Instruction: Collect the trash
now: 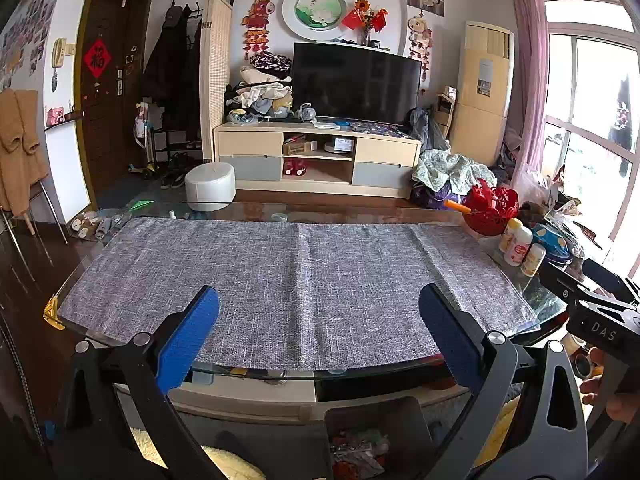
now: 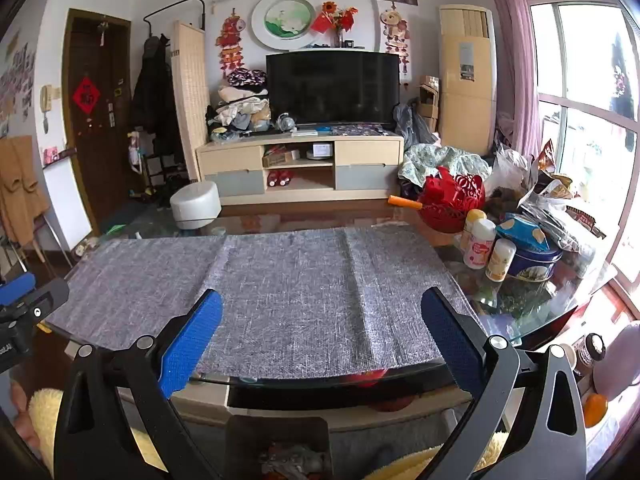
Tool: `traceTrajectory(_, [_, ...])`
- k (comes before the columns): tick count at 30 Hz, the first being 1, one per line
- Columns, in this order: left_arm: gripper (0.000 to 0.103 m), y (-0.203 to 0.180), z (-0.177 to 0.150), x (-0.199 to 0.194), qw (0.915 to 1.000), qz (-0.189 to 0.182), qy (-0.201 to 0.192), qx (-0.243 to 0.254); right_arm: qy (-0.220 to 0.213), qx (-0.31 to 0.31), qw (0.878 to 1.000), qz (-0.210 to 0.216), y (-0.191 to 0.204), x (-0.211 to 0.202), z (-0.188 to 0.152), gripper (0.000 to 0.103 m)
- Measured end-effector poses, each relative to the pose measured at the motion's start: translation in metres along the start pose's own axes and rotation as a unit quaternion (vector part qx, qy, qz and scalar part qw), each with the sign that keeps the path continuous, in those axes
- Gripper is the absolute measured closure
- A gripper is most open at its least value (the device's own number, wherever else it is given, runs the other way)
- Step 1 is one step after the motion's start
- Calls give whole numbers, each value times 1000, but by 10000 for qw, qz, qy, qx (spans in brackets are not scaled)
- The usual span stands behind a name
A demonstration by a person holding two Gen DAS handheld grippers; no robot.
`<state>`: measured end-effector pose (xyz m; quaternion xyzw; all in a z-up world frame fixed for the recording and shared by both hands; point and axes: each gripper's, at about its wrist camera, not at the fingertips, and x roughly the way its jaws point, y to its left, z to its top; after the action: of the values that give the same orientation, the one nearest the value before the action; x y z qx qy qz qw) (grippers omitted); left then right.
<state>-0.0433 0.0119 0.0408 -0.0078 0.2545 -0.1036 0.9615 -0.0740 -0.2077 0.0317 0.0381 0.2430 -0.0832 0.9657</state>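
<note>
My left gripper is open and empty, its blue pads wide apart above the near edge of the grey cloth on the glass table. My right gripper is open and empty too, over the same cloth. A dark bin holding crumpled wrappers stands on the floor below the table's near edge; it also shows in the right wrist view. The right gripper's black body shows at the right of the left wrist view. No loose trash lies on the cloth.
At the table's right end stand a red basket, small white bottles, a blue tin and plastic bags. A TV stand and a white stool are beyond the table.
</note>
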Motion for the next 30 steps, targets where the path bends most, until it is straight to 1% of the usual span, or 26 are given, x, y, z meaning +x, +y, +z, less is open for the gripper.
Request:
traceTrajectory(8, [8,-3,3,-1,10000,-20,22,5,19,-8,10000,-16,0,1,-1,3])
traceTrajectory(12, [8,-4,5,-4,9999,92,-40,-21,23,-6,10000,1,0,1,-2,3])
traceTrajectory(16, [8,0,4,-3,9999,-72,-1,-120,62,-6,10000,-11,0,4,-3,3])
traceTrajectory(19, [8,-1,4,-3,9999,36,-40,-107,88,5,10000,3,0,4,-3,3])
traceTrajectory(23, [8,-2,3,-6,9999,73,-127,-60,88,3,10000,-1,0,4,-3,3])
traceTrajectory(30, [8,1,3,-3,9999,44,-24,-109,110,-1,9999,-4,1,4,-3,3])
